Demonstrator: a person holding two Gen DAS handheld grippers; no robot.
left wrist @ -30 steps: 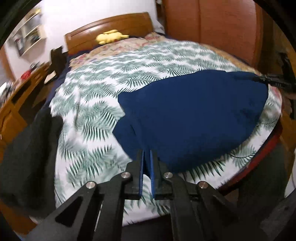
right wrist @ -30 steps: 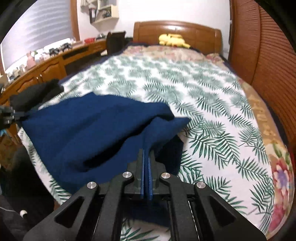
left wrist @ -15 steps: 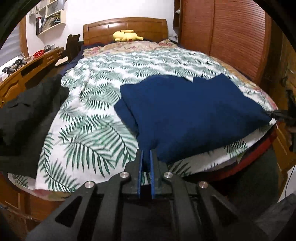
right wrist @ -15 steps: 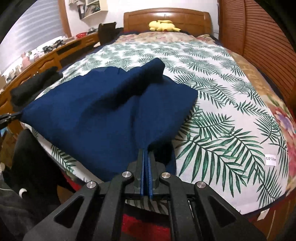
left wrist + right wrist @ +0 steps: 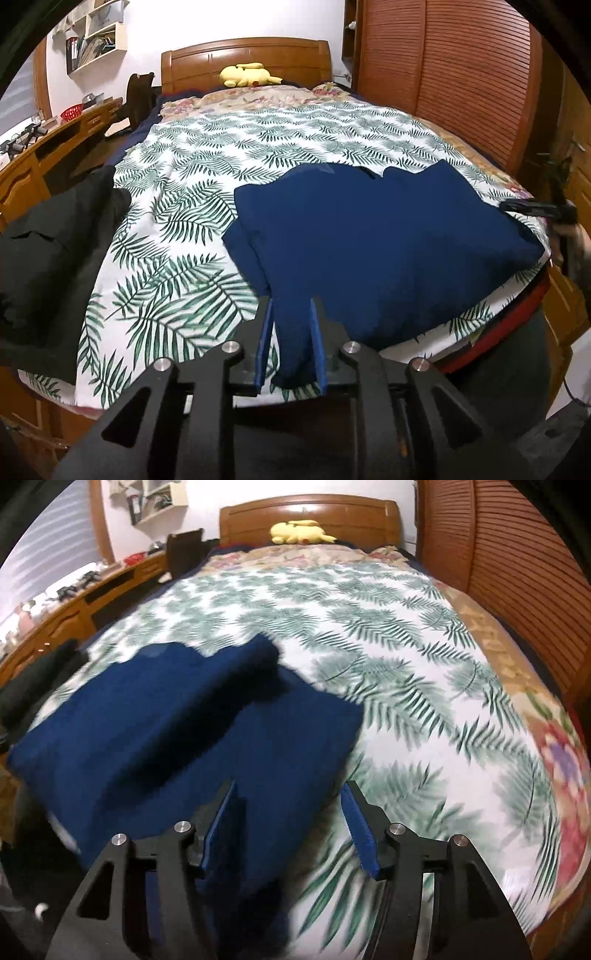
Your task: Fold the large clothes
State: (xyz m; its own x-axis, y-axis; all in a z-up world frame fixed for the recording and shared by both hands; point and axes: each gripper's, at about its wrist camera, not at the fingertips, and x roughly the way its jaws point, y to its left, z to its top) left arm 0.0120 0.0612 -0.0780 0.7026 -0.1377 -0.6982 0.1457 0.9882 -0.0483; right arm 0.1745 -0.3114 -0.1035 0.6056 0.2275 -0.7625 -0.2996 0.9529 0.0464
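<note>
While both grippers hover over the foot of the bed, the count runs outward from the blue pads like this:

Left gripper (image 5: 291,314): two blue pads, slightly parted and just opened further; a corner of the navy garment (image 5: 369,236) hangs between them, and whether the pads touch the cloth cannot be told

Right gripper (image 5: 291,812): two blue pads spread wide, just opened; the garment's near edge lies between them, loose, nothing gripped; this view is motion-blurred

Second sighting of the right gripper: a dark tip at the right edge of the left wrist view, at the garment's far corner, with part of a hand behind it

Navy garment: one, folded into a broad flat shape at the lower centre of the left view, lying on the bedspread (image 5: 207,206) near the foot of the bed; in the right view one rolled fold runs diagonally across its top

Bedspread: one, white with green fern leaves, covering most of the bed

Black clothing (image 5: 55,258): one dark heap at the left edge of the left view, on the bedspread's side

Yellow plush toy (image 5: 247,74): one, at the top centre, against the wooden headboard (image 5: 243,55)

Slatted wooden wardrobe doors (image 5: 461,74): upper right

Wooden desk (image 5: 48,147): one, upper left, cluttered
</note>
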